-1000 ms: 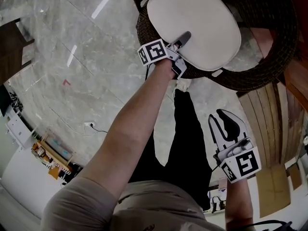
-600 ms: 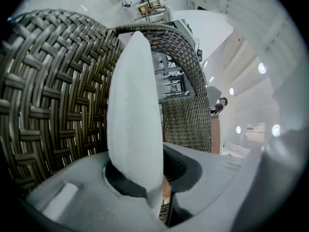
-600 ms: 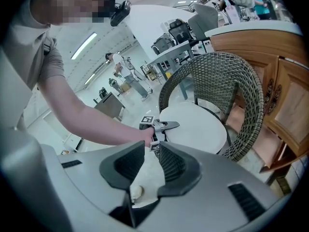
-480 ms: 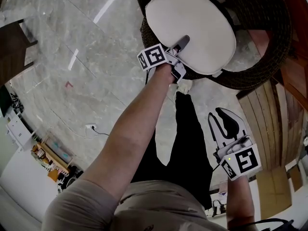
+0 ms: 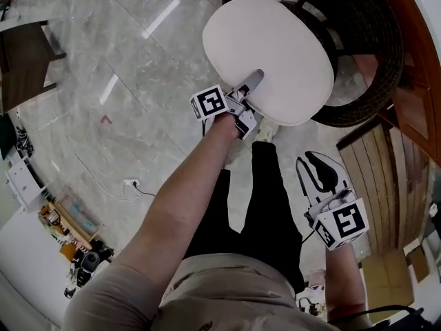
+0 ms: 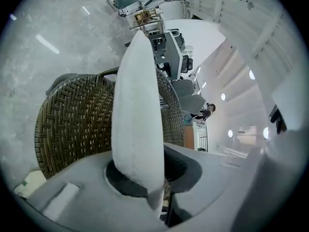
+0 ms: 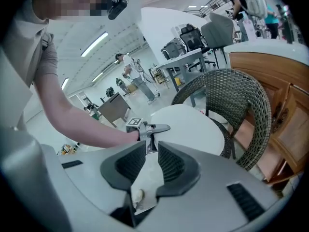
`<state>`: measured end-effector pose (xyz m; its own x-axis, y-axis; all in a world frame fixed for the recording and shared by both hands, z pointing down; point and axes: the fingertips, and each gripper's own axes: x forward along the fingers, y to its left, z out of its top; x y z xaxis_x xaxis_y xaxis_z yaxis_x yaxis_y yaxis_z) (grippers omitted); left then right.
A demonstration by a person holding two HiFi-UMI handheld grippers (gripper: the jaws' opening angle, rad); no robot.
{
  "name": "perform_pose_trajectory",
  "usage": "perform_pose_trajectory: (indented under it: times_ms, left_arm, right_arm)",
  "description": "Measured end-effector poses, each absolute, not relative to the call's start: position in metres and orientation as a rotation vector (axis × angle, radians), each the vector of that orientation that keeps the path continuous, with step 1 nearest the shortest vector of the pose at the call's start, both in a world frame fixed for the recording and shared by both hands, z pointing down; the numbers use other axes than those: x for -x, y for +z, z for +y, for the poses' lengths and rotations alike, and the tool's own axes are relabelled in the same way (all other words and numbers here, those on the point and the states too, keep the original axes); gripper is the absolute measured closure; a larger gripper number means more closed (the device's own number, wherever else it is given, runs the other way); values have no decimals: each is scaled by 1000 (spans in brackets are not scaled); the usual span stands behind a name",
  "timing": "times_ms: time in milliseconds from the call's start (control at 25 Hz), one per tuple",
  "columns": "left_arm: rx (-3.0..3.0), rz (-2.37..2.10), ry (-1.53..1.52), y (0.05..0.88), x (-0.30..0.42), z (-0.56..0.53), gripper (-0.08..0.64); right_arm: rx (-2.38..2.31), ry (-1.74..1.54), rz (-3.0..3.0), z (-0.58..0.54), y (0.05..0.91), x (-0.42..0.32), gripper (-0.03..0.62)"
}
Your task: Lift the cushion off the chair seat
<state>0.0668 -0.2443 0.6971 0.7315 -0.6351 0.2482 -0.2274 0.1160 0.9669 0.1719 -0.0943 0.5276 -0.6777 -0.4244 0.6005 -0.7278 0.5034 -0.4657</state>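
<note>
The white round cushion (image 5: 269,50) hangs tilted above the dark wicker chair (image 5: 375,67), off its seat. My left gripper (image 5: 252,83) is shut on the cushion's near edge, and its jaws are still closing on it. In the left gripper view the cushion (image 6: 137,115) stands edge-on between the pads, with the wicker chair (image 6: 72,124) behind it. My right gripper (image 5: 318,165) hangs low beside the person's leg, apart from the cushion. Its jaws are closing with nothing between them. In the right gripper view my right gripper (image 7: 151,161) looks toward the cushion (image 7: 188,124) and the chair (image 7: 241,98).
The floor (image 5: 138,61) is pale marble. A wooden cabinet (image 5: 386,178) stands at the right, close to the chair. A dark wooden table (image 5: 21,61) is at the far left. A cable and clutter (image 5: 76,226) lie at the lower left. People (image 7: 130,74) stand far off among desks.
The left gripper has risen and pulled the cushion up and away from the chair seat, so the seat's far side now shows. The right gripper has risen a little.
</note>
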Motion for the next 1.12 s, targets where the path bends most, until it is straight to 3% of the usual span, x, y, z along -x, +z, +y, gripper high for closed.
perform_pose_trajectory:
  times_ms: [400,1120]
  left_arm:
    - [-1461,-728,-499,562,15,-198,505]
    - [-1603,-867,-643,364,236,-81,506]
  right_arm:
    - [-978,887,-2385,-82,459,-132,541]
    - [-1077,698,-2420,-2,339,-30,574]
